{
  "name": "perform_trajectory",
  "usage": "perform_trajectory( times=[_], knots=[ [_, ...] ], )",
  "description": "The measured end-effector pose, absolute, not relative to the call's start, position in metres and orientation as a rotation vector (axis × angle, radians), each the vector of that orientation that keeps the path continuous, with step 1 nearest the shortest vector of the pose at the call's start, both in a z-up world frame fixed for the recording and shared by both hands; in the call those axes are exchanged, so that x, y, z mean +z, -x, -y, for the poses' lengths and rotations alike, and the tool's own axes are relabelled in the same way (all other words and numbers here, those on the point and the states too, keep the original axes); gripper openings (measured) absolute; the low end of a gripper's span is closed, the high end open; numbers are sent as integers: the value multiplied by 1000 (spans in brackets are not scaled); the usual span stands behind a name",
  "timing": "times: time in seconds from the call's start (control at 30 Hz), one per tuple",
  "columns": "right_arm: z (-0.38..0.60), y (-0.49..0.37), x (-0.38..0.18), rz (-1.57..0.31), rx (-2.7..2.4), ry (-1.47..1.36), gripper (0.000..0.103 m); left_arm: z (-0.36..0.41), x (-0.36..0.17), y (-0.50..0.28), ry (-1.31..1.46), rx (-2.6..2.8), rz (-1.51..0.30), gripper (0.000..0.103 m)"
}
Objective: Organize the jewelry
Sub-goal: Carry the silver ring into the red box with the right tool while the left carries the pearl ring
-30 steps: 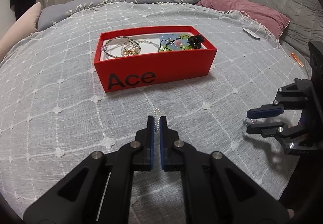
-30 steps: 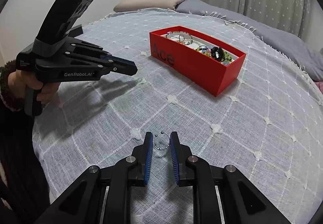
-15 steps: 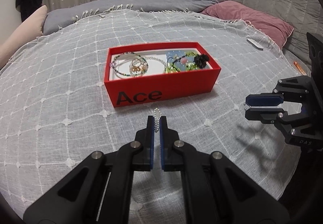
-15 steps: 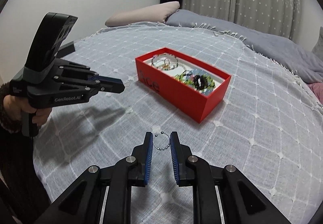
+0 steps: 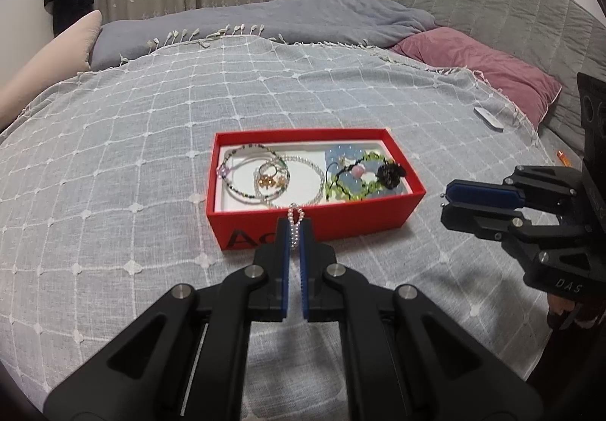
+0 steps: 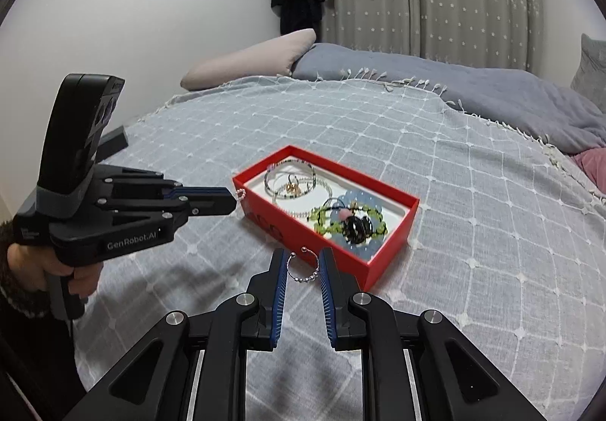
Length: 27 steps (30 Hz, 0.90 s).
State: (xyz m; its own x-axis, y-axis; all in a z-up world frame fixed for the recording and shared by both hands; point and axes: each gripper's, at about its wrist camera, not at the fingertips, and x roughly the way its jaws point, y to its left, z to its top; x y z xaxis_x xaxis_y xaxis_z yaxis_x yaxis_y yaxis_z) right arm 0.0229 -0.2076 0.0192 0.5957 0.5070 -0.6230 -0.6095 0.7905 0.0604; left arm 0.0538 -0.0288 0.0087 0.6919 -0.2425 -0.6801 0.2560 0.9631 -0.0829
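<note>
Jewelry is split between the red box (image 5: pixel 322 220) and the two grippers. The box sits on the grey checked bedspread (image 5: pixel 113 163), open-topped, with bead bracelets (image 5: pixel 261 178) coiled at one end and a green-beaded piece with a dark flower (image 5: pixel 390 174) on a pale blue card at the other. The left gripper (image 5: pixel 294 231) is closed on a short loop of small pearl-like beads (image 5: pixel 294 216), which sticks out past the fingertips just before the box's near wall (the wall printed with black letters). In the right wrist view that same gripper (image 6: pixel 231 199) reaches in from the side, its tip beside the box's corner, a hand (image 6: pixel 57 269) on its grip. The right gripper (image 6: pixel 301 269) pinches an open wire ring (image 6: pixel 301 267) with tiny beads between its blue pads, jaws only slightly apart, hovering before the box's nearest corner. Past the box lie a grey duvet (image 5: pixel 284 15) and a mauve pillow (image 5: pixel 477 68).
</note>
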Motion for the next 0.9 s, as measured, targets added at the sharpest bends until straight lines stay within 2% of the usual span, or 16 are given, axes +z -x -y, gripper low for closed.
perform_trajectory(
  times=[0.9],
  knots=[
    [184,-92,1,-695,610,-38,18,35,-12,-105,30,-231,-738,6]
  ],
)
